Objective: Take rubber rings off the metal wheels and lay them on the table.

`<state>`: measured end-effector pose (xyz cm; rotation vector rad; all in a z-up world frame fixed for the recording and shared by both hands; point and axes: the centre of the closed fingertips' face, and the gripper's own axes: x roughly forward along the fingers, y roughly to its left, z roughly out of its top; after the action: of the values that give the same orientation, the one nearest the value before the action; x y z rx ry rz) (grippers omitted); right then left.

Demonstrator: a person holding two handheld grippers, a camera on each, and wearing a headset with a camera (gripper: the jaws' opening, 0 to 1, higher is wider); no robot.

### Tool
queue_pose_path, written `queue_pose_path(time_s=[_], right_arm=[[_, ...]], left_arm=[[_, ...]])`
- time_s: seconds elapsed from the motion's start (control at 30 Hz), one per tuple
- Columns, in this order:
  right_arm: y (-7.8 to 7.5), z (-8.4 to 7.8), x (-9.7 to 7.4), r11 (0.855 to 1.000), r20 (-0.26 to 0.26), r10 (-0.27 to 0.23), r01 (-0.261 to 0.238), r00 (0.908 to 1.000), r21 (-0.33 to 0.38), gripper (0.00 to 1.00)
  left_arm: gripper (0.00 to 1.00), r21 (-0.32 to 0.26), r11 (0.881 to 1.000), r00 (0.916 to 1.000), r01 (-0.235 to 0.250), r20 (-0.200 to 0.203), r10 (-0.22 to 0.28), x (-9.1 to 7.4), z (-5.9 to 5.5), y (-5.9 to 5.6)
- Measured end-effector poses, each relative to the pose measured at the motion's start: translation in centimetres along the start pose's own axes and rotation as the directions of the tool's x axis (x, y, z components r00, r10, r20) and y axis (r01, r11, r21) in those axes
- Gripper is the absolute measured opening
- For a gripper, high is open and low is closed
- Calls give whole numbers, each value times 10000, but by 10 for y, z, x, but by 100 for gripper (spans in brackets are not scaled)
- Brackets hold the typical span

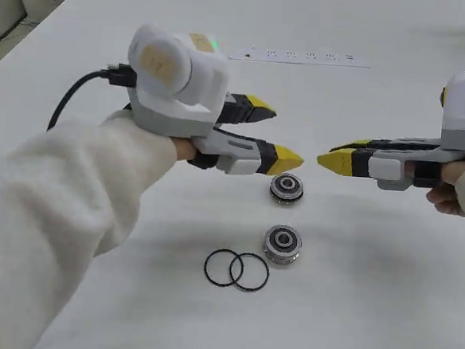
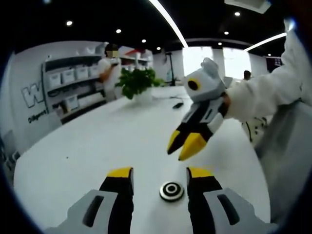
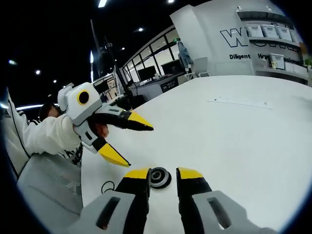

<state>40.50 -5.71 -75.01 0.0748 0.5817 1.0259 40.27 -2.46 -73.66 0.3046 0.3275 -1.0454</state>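
Note:
Two metal wheels with dark hubs lie flat on the white table [image 1: 368,296], a far wheel [image 1: 287,186] and a near wheel [image 1: 282,244]. Left of the near wheel lie two loose black rubber rings [image 1: 222,267] [image 1: 250,272], overlapping. My left gripper [image 1: 287,135] hovers open just left of and above the far wheel. My right gripper [image 1: 333,158] faces it from the right, its jaws a narrow gap apart and holding nothing. A wheel [image 2: 171,190] sits on the table beyond my left gripper [image 2: 160,173], with the right gripper [image 2: 183,146] opposite. The right gripper view has a wheel [image 3: 159,177] beyond my right gripper [image 3: 164,173] and the left gripper [image 3: 139,146].
A white strip [image 1: 300,57] lies far back on the table. A black cable [image 1: 74,95] trails from the left gripper. A potted plant [image 2: 137,80] stands at the table's far end, and a person [image 2: 108,66] stands by shelves beyond.

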Motion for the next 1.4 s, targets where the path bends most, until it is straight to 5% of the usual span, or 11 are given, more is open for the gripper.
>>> queue_pose_path(time_s=[0.37,0.57,0.77,0.8,1.03,1.4], right_arm=[[0,-15,2,10000,-356,-54,56,9994,50,18],[2,-18,2,10000,-501,-3,4,9987,29,17],[3,-21,3,10000,-626,13,-14,9980,-18,17],[3,-22,4,10000,-660,21,-22,9978,-14,17],[9,-35,10,9997,-1065,204,-214,9941,-86,17],[25,-63,23,9869,-2151,324,-652,9760,-1475,16]], left_arm=[[31,-185,9994,9961,296,-827,-310,18,-29,-15],[18,-497,9987,9957,105,-919,-150,21,-36,-13],[17,-647,9978,9905,159,-1354,-246,25,-49,-15],[16,-1052,9944,9941,92,-1069,-205,25,-45,-17],[14,-988,9951,9932,68,-1148,-182,18,-45,-18],[14,-1094,9931,9906,425,-1248,-562,9,-51,-31]])
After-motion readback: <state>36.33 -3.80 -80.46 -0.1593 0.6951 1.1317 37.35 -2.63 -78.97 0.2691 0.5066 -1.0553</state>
